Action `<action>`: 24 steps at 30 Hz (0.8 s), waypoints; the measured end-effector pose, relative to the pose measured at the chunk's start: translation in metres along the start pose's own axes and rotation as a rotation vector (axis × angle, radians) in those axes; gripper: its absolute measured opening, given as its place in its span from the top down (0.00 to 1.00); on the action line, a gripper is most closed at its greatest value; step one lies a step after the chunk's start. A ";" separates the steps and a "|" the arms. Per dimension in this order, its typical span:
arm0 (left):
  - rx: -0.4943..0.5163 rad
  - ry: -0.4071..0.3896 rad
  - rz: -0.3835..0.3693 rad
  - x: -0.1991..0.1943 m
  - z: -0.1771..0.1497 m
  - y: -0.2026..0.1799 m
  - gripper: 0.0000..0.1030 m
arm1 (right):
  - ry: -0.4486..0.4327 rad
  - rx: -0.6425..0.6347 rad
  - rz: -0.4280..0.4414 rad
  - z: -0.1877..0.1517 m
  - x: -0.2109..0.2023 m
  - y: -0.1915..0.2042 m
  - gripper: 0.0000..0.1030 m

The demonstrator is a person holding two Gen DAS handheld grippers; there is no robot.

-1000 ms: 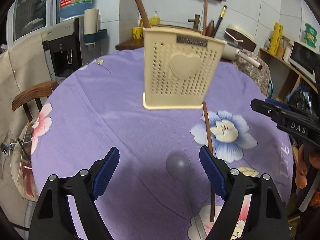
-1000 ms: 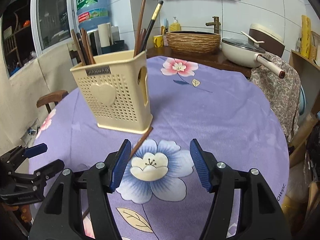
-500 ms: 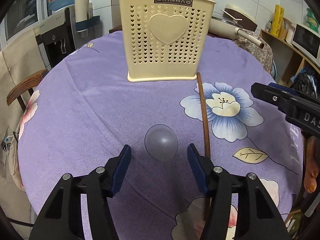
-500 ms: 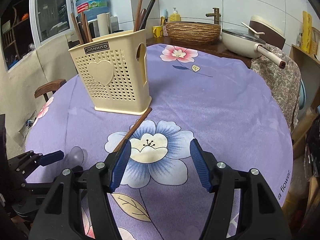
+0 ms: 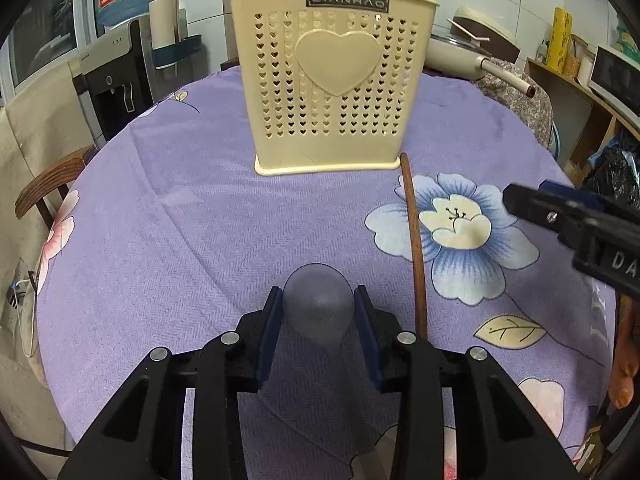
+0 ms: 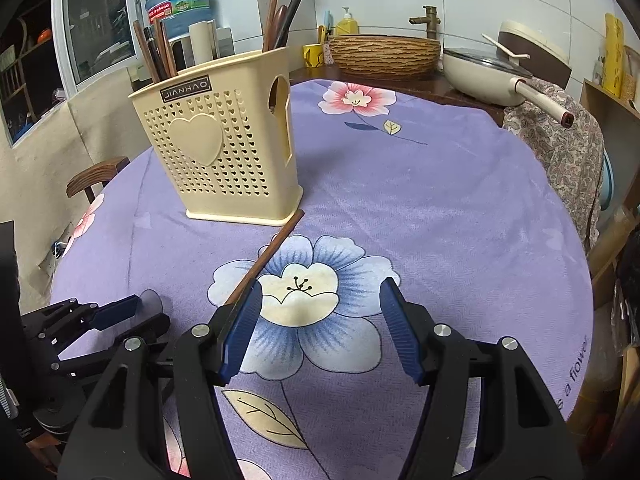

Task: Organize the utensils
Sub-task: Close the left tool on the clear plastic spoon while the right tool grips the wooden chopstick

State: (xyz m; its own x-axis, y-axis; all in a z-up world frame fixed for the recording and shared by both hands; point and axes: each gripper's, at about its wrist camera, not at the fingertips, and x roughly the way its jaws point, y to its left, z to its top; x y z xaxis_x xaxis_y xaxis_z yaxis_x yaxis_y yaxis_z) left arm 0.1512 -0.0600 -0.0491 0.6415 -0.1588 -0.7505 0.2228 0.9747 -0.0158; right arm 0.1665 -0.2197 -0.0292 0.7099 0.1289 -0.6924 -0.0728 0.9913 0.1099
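A cream perforated utensil holder (image 5: 332,80) with a heart on its front stands on the purple floral tablecloth (image 5: 180,220); several chopsticks and utensils stick out of it (image 6: 160,52). My left gripper (image 5: 318,312) is shut on the bowl of a translucent grey spoon (image 5: 318,304) lying on the cloth. A brown chopstick (image 5: 414,240) lies right of the spoon, its far tip touching the holder's base. My right gripper (image 6: 320,320) is open and empty above the blue flower; the chopstick (image 6: 264,260) passes just outside its left finger.
A wooden chair (image 5: 48,188) stands at the table's left edge. A water dispenser (image 5: 120,80) is behind on the left. A cream pan with a long handle (image 6: 500,80) and a woven basin (image 6: 384,56) sit on the counter beyond the table.
My left gripper moved forward over the spoon bowl and closed on it. The right gripper stayed open, lowering slightly toward the cloth.
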 end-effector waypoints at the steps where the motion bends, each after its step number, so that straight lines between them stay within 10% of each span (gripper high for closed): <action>1: -0.008 -0.009 -0.007 -0.002 0.001 0.002 0.65 | 0.010 0.004 0.005 0.000 0.002 0.001 0.40; 9: -0.061 -0.093 -0.014 -0.026 0.012 0.022 0.65 | 0.111 0.075 0.073 0.007 0.040 0.026 0.43; 24: -0.070 -0.145 -0.028 -0.040 0.016 0.036 0.65 | 0.148 0.112 -0.104 0.027 0.090 0.054 0.62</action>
State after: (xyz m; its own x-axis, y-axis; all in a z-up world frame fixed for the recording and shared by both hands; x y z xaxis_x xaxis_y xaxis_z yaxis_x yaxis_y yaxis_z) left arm 0.1458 -0.0207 -0.0094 0.7363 -0.2022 -0.6458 0.1940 0.9773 -0.0849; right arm 0.2456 -0.1554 -0.0660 0.5985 0.0371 -0.8003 0.0798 0.9912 0.1056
